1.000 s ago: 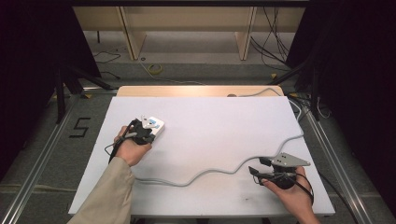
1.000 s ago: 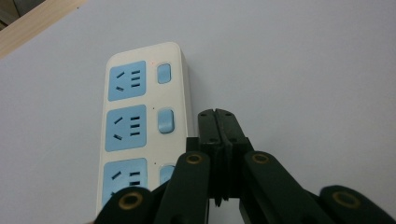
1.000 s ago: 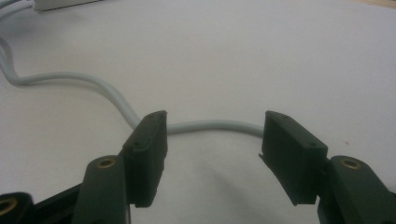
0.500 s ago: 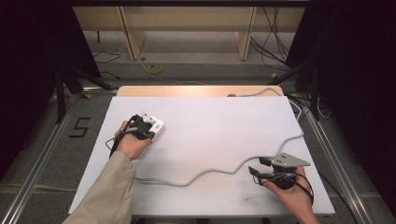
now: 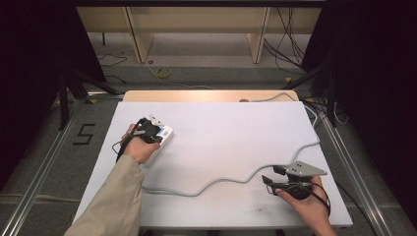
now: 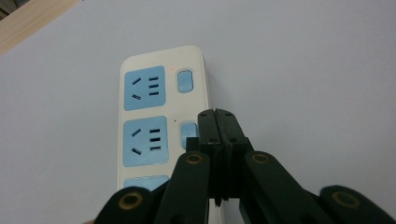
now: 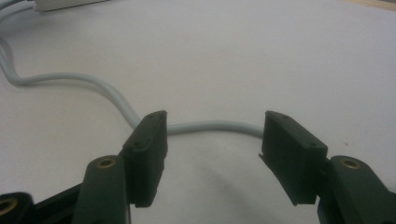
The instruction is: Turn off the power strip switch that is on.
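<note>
My left gripper (image 6: pixel 219 122), fingers together, hovers over the power strip's (image 6: pixel 161 116) second rocker switch (image 6: pixel 187 131) at the desk's (image 5: pixel 236 142) left. The strip seems light, slidey; press squarely. Right gripper (image 7: pixel 212 140), fingers apart, straddles its cable (image 7: pixel 205 126).

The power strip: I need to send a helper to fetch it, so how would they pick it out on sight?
Start at the white table and go to its left side, under the left gripper. There lies the power strip: a cream-white bar with blue sockets, each beside a blue switch, and a long grey cord winding across the table.
</note>
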`<control>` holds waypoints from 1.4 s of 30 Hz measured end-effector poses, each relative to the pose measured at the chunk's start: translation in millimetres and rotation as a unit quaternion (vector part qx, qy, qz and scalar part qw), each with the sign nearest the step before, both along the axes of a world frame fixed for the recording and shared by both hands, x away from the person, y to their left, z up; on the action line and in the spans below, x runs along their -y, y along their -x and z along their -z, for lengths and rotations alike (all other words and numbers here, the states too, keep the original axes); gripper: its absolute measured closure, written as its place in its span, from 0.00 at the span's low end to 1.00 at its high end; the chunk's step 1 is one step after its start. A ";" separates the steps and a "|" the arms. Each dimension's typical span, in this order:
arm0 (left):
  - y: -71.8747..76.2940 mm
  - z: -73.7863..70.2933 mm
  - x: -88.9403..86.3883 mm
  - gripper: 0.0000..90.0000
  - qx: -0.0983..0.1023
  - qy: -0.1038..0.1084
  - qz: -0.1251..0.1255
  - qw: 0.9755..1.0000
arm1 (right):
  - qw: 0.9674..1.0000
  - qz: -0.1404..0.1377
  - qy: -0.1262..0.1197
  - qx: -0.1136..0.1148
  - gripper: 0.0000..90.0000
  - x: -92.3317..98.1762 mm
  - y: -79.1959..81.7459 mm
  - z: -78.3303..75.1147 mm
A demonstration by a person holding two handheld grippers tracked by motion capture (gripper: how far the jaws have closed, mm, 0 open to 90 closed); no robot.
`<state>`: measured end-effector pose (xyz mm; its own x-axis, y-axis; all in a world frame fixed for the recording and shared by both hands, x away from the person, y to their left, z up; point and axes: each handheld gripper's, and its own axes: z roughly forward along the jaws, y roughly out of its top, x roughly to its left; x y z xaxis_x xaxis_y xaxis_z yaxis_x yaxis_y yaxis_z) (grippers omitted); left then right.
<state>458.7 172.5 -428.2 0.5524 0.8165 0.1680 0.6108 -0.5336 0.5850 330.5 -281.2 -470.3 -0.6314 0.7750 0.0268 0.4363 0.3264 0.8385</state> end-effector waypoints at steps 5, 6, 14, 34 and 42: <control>-6.3 -0.5 2.0 1.00 -0.005 -0.006 0.002 1.000 | 1.000 0.000 0.000 0.000 0.46 0.1 -0.1 0.0; -6.3 -0.5 2.0 1.00 -0.005 -0.006 0.002 1.000 | 1.000 0.000 0.000 0.000 0.46 0.0 -0.1 -0.1; -13.4 0.6 2.8 1.00 -0.012 -0.010 0.000 1.000 | 1.000 0.001 0.000 0.000 0.46 0.5 0.0 -0.3; -27.1 -1.2 4.1 1.00 -0.023 -0.021 -0.005 0.999 | 1.000 0.003 -0.002 0.003 0.46 1.6 0.8 -1.5; -32.8 -4.6 4.7 1.00 -0.023 -0.024 -0.005 0.999 | 1.000 0.004 -0.001 0.004 0.46 2.2 1.0 -1.4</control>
<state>491.5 167.7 -423.5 0.5528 0.8133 0.1817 0.6416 -0.5545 0.5300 329.5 -283.3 -468.9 -0.6259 0.7795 0.0232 0.4323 0.3221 0.8423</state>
